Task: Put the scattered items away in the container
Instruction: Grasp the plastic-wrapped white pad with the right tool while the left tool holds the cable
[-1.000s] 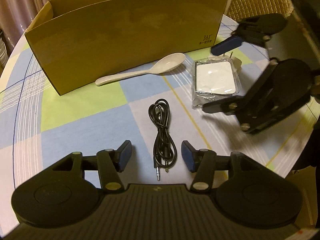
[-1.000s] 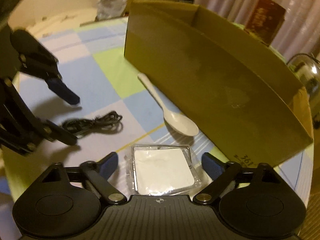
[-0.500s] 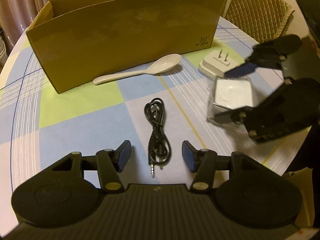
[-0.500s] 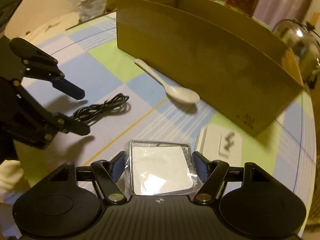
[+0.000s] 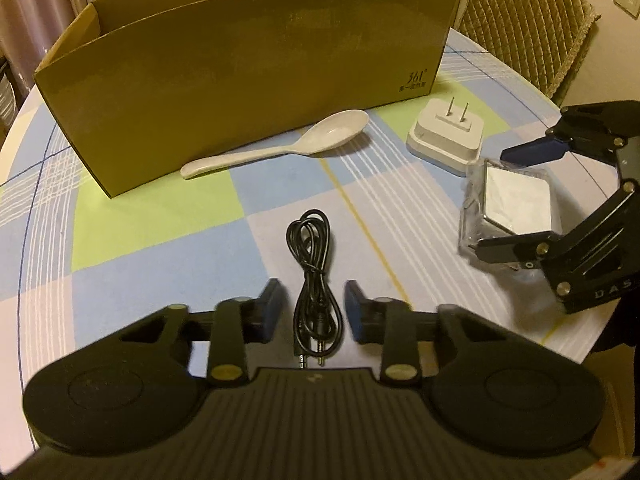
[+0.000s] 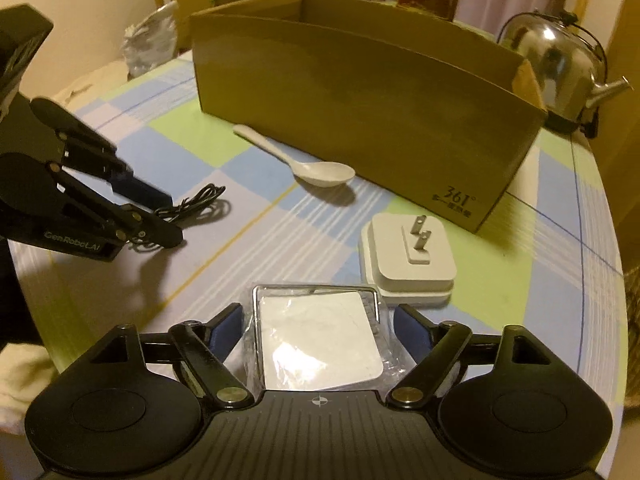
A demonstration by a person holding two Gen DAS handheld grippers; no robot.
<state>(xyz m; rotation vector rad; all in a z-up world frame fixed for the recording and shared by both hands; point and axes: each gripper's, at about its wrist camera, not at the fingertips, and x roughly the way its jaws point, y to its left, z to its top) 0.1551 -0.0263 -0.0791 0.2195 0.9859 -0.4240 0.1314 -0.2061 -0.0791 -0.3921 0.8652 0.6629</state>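
Left hand-held gripper (image 5: 313, 312) sits low over the checked desk (image 5: 160, 216), its jaws having just been closing in; the coiled black cable (image 5: 314, 268) lies between the blue pads (image 5: 273, 304). Gaps show on both sides, so no pinch on it yet. Cable plugs are partly cut off by the gripper body.

Right hand-held gripper (image 6: 318, 326) has just been opening and stands spread wide around the wrapped square mirror (image 6: 320, 344). The left pad is close to or touching the wrap, a gap shows on the right; can't tell if it is gripped. The mirror's near edge is hidden under the gripper body, and its surface is glare, no detail readable.

White plug adapter (image 6: 408, 256) is prongs up, just beside the mirror. White spoon (image 6: 304, 166) lies on the desk close to the cardboard box (image 6: 360, 92), touching or not is unclear. Box interior is not visible from either view. A metal kettle (image 6: 560, 64) stands behind the box, partly hidden.
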